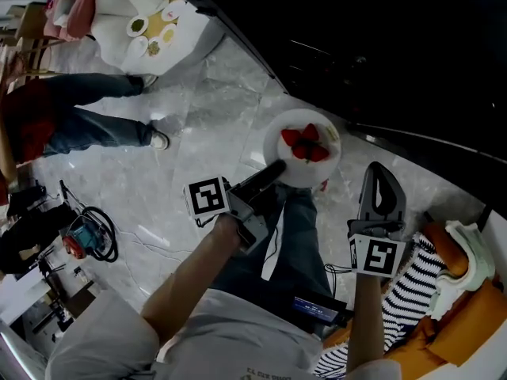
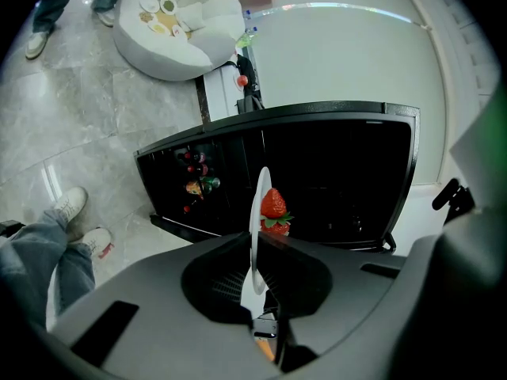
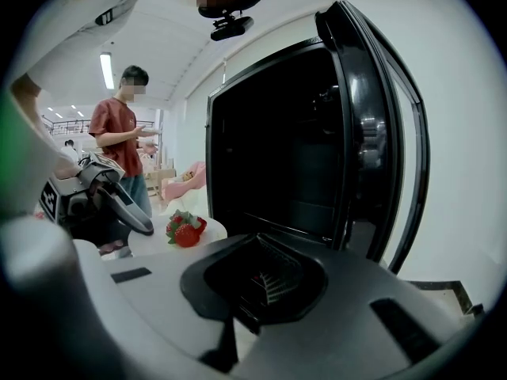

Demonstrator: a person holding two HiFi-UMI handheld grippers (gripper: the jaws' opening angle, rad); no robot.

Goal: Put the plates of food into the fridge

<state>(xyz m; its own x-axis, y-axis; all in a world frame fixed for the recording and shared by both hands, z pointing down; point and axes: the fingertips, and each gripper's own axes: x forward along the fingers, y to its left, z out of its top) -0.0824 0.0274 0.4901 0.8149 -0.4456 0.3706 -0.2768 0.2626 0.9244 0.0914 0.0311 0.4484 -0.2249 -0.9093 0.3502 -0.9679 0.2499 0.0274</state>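
Note:
A white plate (image 1: 299, 142) with several strawberries (image 1: 305, 145) is held level in front of the dark, open fridge (image 1: 380, 62). My left gripper (image 1: 273, 171) is shut on the plate's near rim. In the left gripper view the plate (image 2: 257, 236) shows edge-on between the jaws of the left gripper (image 2: 257, 279), with a strawberry (image 2: 273, 206) on it. My right gripper (image 1: 380, 179) hangs to the plate's right with its jaws together and nothing in them. The right gripper view shows the right gripper (image 3: 261, 287), the plate (image 3: 154, 242) at left and the fridge's black inside (image 3: 277, 149).
The fridge door (image 3: 372, 133) stands open to the right. Bottles (image 2: 194, 176) sit low in the fridge. A person in a red shirt and jeans (image 1: 71, 125) stands at left. A white beanbag with small dishes (image 1: 150, 22) lies beyond. Cables and tools (image 1: 87, 240) lie on the marble floor.

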